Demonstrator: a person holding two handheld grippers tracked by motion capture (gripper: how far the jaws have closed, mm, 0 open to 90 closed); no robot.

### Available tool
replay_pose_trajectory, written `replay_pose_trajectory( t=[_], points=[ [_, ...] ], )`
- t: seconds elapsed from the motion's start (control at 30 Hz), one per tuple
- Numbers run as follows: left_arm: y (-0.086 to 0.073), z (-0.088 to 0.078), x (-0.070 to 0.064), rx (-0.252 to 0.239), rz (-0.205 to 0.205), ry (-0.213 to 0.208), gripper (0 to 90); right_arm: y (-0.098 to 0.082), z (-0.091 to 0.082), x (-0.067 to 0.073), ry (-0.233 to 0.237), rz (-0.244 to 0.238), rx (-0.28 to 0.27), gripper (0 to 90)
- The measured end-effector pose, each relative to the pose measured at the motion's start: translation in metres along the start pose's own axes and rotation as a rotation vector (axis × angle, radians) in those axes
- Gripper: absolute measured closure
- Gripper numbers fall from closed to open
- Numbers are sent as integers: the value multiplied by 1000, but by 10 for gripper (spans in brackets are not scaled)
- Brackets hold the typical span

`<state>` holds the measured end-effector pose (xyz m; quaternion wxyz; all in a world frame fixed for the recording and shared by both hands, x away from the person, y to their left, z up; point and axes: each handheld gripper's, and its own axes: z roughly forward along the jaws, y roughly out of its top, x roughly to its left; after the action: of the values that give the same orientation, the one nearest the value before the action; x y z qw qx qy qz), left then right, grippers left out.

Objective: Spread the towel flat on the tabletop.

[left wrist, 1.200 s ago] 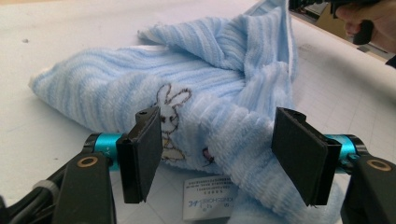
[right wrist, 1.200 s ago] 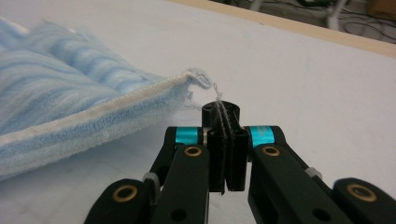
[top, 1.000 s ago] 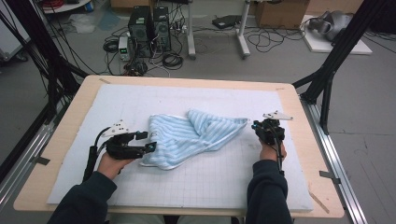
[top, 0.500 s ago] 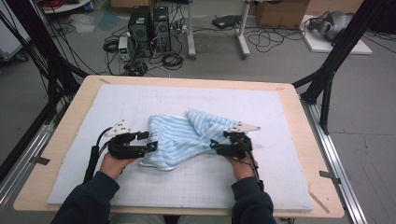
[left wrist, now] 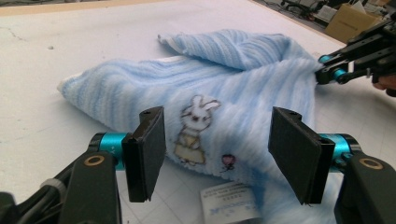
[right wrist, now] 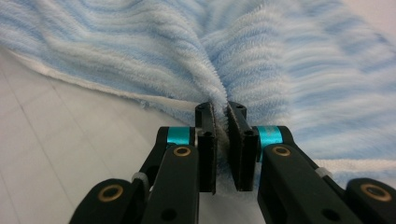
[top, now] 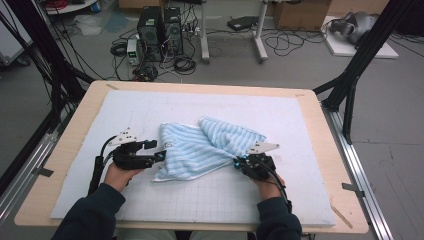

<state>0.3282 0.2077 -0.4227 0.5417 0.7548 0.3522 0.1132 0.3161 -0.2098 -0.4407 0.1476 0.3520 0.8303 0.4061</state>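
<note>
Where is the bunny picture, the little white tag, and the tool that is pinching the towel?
bunny picture (left wrist: 198, 127): left gripper view, on the bunny's body, printed on the blue towel.
white tag (left wrist: 229, 203): left gripper view, middle of the label at the towel's near edge.
right tool (right wrist: 221, 140): right gripper view, between its tips, pinching the towel.

The right claw (top: 238, 163) has moved in and pinched the towel's (top: 200, 150) right edge.

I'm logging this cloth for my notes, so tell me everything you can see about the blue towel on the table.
The towel is fluffy, light blue with paler stripes, lying crumpled and loosely folded mid-mat. A cartoon rabbit print and a small pink motif sit near its near-left edge, where a white label sticks out. The right gripper is shut on a bunched fold at its right edge; the left gripper is open, its jaws straddling the rabbit corner.
</note>
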Motion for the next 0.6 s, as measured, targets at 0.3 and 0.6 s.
replay_pose_trajectory(
  t=[0.3,0.6],
  points=[
    [3,-2,2,-12,-2,19,369,-25,-41,-42,-124,55,-21,824],
    [2,-2,2,-1,12,17,369,-32,-48,-85,-360,153,0,815]
  ],
)
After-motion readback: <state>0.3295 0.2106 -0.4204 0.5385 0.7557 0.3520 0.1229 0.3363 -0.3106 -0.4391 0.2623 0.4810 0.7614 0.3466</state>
